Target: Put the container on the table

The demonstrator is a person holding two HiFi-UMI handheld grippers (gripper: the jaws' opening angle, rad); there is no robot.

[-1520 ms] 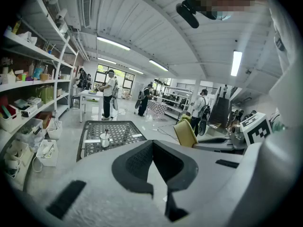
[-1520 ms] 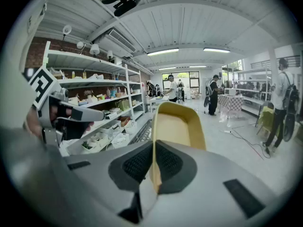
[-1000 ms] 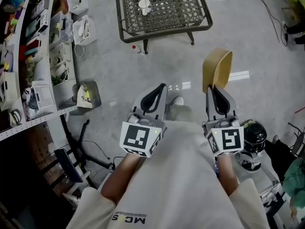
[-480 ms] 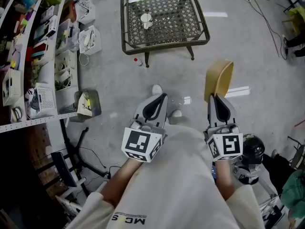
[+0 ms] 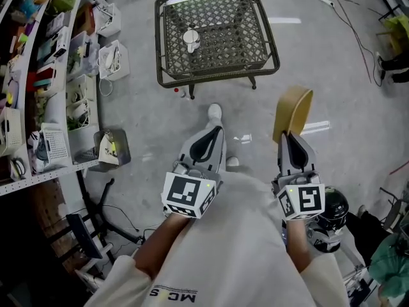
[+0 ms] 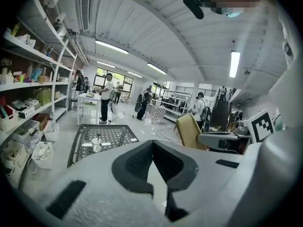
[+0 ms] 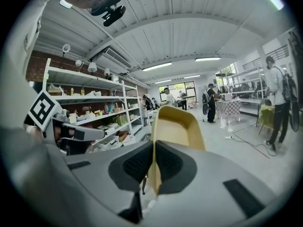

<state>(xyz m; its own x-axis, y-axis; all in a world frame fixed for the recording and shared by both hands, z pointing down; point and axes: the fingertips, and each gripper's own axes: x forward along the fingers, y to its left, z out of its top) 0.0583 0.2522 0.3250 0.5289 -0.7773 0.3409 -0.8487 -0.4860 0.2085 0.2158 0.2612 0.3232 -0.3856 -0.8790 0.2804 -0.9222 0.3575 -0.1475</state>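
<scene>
- The grey floor (image 5: pixel 160 126) fills most of the head view, and we stand on it.
- A long shelf rack (image 5: pixel 48 107) runs along the left side. It is full of white baskets, boxes and small coloured things that we cannot name.
- The table (image 5: pixel 220 74) is a dark metal one with a lattice top, and it stands at the top of the head view, in front of us. In the left gripper view it shows low at the left (image 6: pixel 102 131).
- The container (image 5: pixel 293 110) is a tan tray with rounded corners. It is not on the table: it hangs in the air above the floor, to the right of the table and well apart from it. In the right gripper view (image 7: pixel 173 131) it rises straight ahead of the jaws, with its hollow side toward the camera.
- The right gripper (image 5: pixel 287 136) has its jaws pressed together on one thin wall of the container (image 7: pixel 154 148), so it carries the container by that edge.
- The left gripper (image 5: pixel 216 130) holds nothing. Its jaw tips meet (image 6: pixel 152 145), and through the gap behind the tips we see only the floor.
- A black round thing (image 5: pixel 332 206) lies low at the right, near the right gripper's marker cube.
- A white shoe (image 5: pixel 215 112) shows on the floor, between the table and the left gripper.
- A small white vessel (image 5: pixel 190 39) stands on the table's lattice, toward its left side.
</scene>
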